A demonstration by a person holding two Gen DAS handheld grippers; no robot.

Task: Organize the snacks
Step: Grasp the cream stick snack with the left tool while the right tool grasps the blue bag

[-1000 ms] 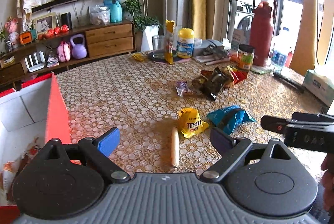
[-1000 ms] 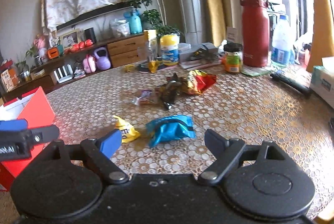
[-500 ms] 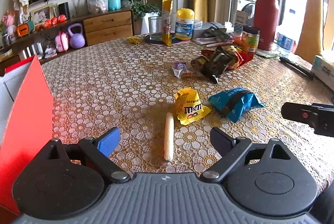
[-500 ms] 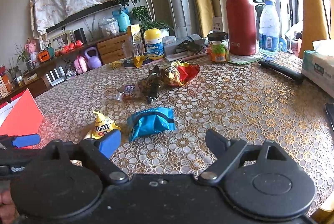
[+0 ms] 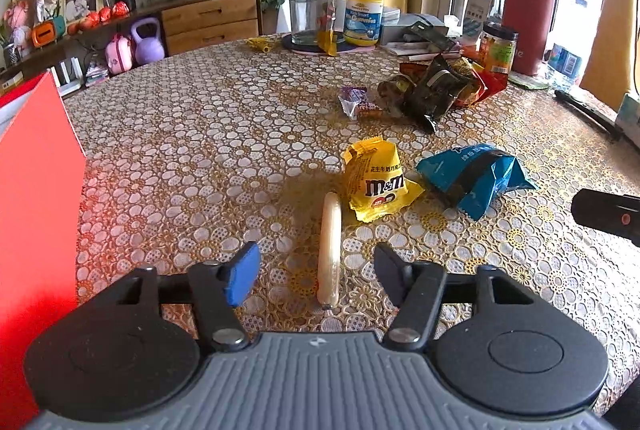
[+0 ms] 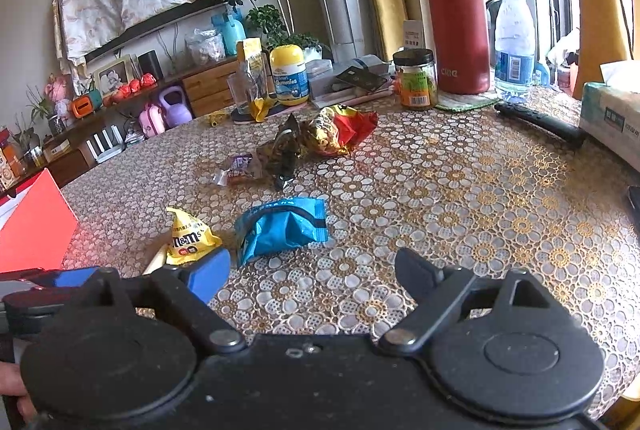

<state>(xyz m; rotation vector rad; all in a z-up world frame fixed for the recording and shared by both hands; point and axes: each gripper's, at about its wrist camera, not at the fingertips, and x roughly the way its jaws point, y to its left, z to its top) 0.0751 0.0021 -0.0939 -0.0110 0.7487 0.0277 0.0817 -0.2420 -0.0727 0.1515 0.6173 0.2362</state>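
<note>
A pale sausage stick (image 5: 330,246) lies on the patterned table, its near end between the fingers of my left gripper (image 5: 316,272). The jaws are closing on it, and the pads stand clear of it on both sides. Just beyond lie a yellow M&M's bag (image 5: 378,183) (image 6: 188,236) and a crumpled blue packet (image 5: 474,177) (image 6: 282,228). My right gripper (image 6: 310,276) hovers open over the table in front of the blue packet, nothing between its fingers. A red box (image 5: 36,209) (image 6: 34,226) stands at the left.
Farther back lie a small purple wrapper (image 5: 356,101), a dark bag (image 5: 438,89) and a red-yellow bag (image 6: 340,129). At the table's far side stand a red flask (image 6: 458,17), a water bottle (image 6: 514,41), jars and a glass. A tissue box (image 6: 612,121) sits far right.
My left gripper has come down and forward over the sausage stick, and its jaws have narrowed around it. The right gripper has barely moved.
</note>
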